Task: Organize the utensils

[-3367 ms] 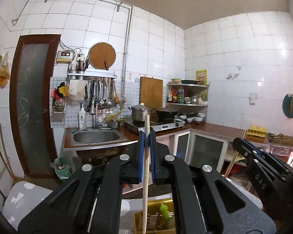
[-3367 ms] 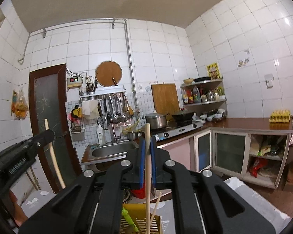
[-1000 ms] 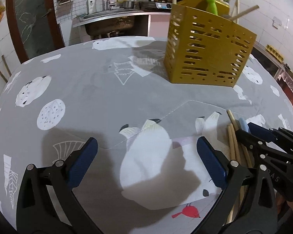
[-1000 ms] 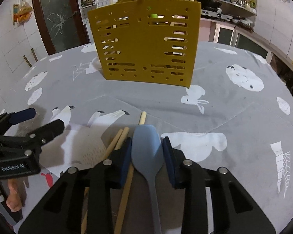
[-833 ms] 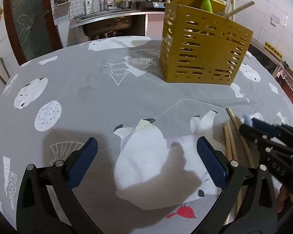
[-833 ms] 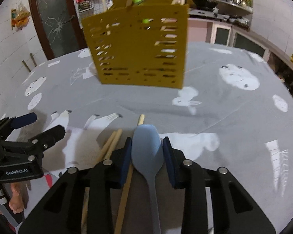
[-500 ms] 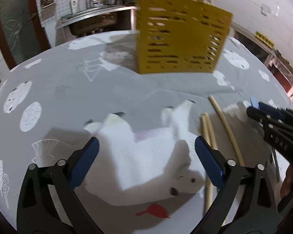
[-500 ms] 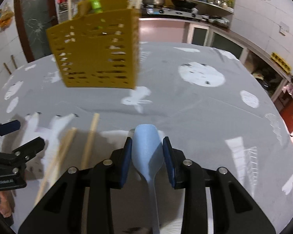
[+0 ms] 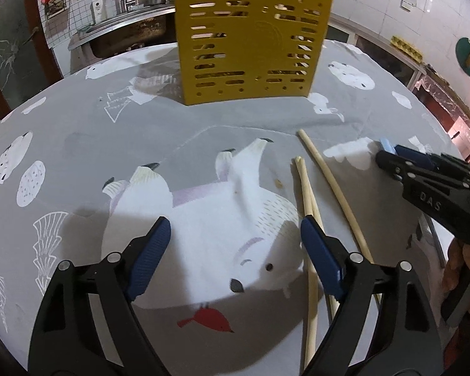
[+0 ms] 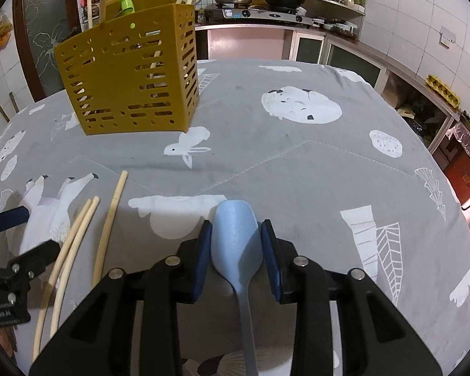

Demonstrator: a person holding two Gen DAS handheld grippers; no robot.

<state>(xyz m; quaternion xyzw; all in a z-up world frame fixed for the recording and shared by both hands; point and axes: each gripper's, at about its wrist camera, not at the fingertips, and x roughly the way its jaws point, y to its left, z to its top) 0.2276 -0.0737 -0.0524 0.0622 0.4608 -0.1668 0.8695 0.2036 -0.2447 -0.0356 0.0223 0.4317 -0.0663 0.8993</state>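
Note:
A yellow perforated utensil holder [image 9: 250, 47] stands at the far side of the table, also in the right wrist view [image 10: 128, 84], with chopsticks and a green-topped utensil in it. My right gripper [image 10: 236, 244] is shut on the bowl of a light blue spoon [image 10: 236, 235], low over the cloth; it shows at the right of the left wrist view [image 9: 388, 153]. My left gripper [image 9: 235, 250] is open and empty, low over the cloth. Three wooden chopsticks [image 9: 310, 194] lie just beside its right finger, also in the right wrist view [image 10: 87, 235].
The table carries a grey cloth with white animal prints [image 10: 297, 163]. A kitchen counter with a stove and pots [image 10: 250, 9] and a sink [image 9: 125, 31] lies beyond the table. The left gripper shows at the left edge of the right wrist view [image 10: 6, 250].
Both grippers put chopsticks into the holder and came down to the table. My right gripper has carried the spoon to the right, away from the chopsticks. My left gripper moved right, toward the chopsticks.

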